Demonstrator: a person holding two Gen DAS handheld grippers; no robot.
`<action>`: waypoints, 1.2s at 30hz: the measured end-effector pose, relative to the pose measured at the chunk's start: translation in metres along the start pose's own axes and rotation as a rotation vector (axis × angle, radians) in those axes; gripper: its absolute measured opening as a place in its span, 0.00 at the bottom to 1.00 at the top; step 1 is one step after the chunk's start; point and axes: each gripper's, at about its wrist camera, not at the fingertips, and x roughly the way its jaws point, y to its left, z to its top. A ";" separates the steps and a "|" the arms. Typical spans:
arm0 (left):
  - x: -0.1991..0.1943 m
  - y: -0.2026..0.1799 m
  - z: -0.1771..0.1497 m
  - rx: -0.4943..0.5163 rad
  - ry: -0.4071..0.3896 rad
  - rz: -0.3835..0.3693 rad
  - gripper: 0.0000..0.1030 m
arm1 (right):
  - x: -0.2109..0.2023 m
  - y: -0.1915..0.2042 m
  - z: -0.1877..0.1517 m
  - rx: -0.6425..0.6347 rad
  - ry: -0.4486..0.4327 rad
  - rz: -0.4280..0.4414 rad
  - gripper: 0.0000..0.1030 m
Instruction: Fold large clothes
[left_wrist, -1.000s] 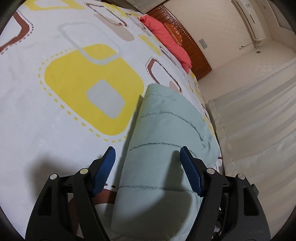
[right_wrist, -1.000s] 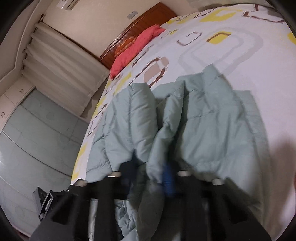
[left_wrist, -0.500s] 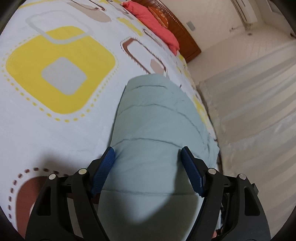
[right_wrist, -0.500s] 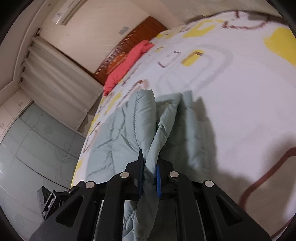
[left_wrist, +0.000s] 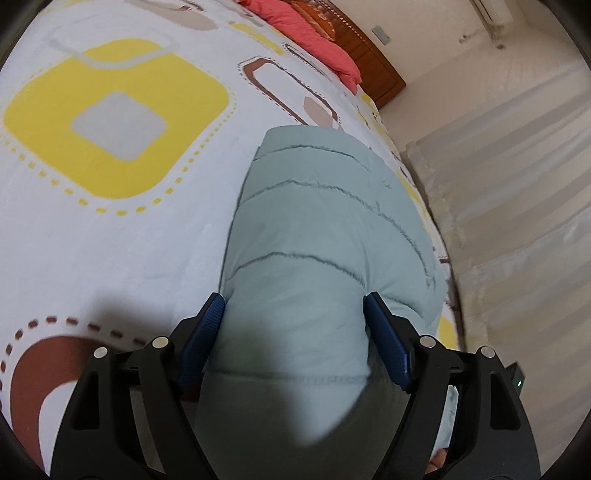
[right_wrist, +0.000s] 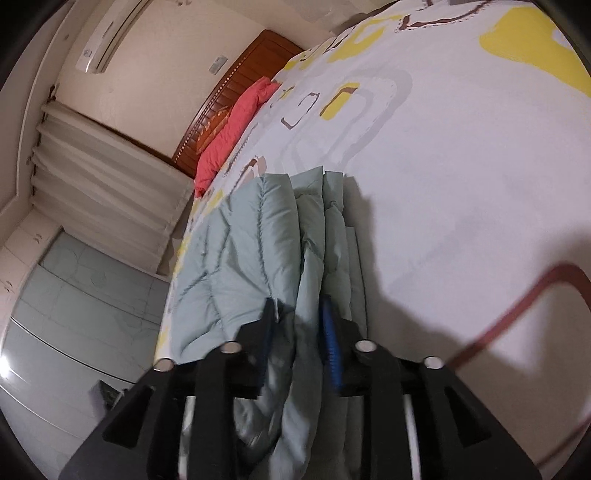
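Observation:
A pale green quilted puffer jacket (left_wrist: 317, 236) lies on the patterned bed sheet (left_wrist: 110, 122) near the bed's edge. My left gripper (left_wrist: 293, 314) is open, its blue pads on either side of a bulging padded part of the jacket. In the right wrist view the jacket (right_wrist: 258, 243) lies bunched in folds. My right gripper (right_wrist: 299, 321) has a fold of it between its blue pads, with the jaws now a little apart and blurred.
A red pillow (left_wrist: 306, 33) and a wooden headboard (left_wrist: 369, 55) are at the bed's far end. White curtains (left_wrist: 517, 221) hang beside the bed. A pale wardrobe (right_wrist: 74, 314) stands past the bed's edge. The white sheet (right_wrist: 461, 166) spreads wide beside the jacket.
My left gripper has moved over the padded part so it now sits between the open pads. My right gripper, shut tight on a fold before, has widened slightly.

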 end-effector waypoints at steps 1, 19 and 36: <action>-0.006 0.003 -0.001 -0.015 -0.002 -0.009 0.75 | -0.007 0.002 -0.004 0.012 -0.005 0.012 0.57; -0.003 0.008 -0.026 0.079 0.018 0.126 0.64 | 0.003 -0.009 -0.064 -0.037 0.114 -0.065 0.25; -0.047 0.014 0.008 0.036 -0.058 0.030 0.78 | -0.036 0.006 -0.041 -0.073 0.041 -0.052 0.64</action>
